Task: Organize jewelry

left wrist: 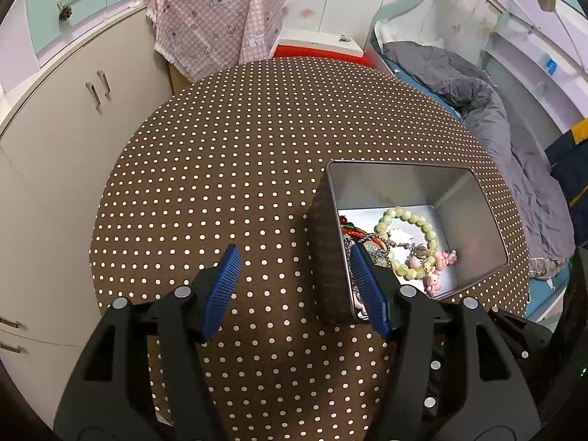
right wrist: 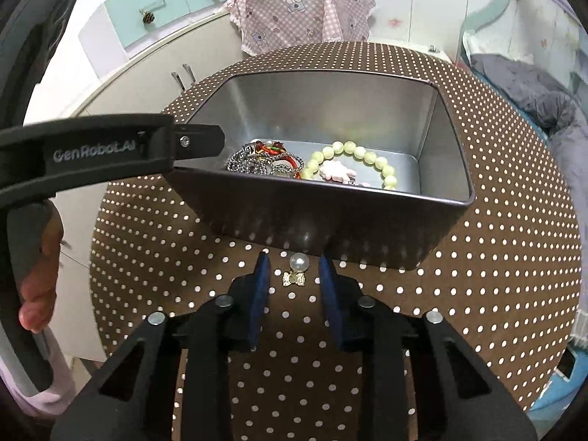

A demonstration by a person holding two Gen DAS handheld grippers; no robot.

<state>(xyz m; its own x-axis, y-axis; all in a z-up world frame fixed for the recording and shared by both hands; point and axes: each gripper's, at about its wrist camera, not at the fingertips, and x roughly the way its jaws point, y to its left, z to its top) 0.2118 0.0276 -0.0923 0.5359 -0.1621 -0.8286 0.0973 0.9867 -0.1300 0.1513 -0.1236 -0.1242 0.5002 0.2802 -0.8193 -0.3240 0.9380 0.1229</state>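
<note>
A metal tin [left wrist: 466, 205] [right wrist: 330, 217] stands on the dotted round table. It holds a green bead bracelet [left wrist: 422, 220] [right wrist: 367, 156], pink charms [left wrist: 437, 262], a red piece [right wrist: 273, 147] and a silver chain [right wrist: 244, 163]. My left gripper [left wrist: 294, 257] is open and straddles the tin's left wall, one finger [left wrist: 367, 286] inside the tin. A pearl earring with a gold bow [right wrist: 297, 270] lies on the table in front of the tin. My right gripper [right wrist: 294, 261] is open, its fingers on either side of the earring, apart from it.
The table [left wrist: 220, 165] [right wrist: 496, 294] has a brown cloth with white dots. White cabinets [left wrist: 73, 128] stand to the left, a pink checked cloth [left wrist: 217, 18] behind, and a bed with a grey quilt [left wrist: 496, 117] to the right.
</note>
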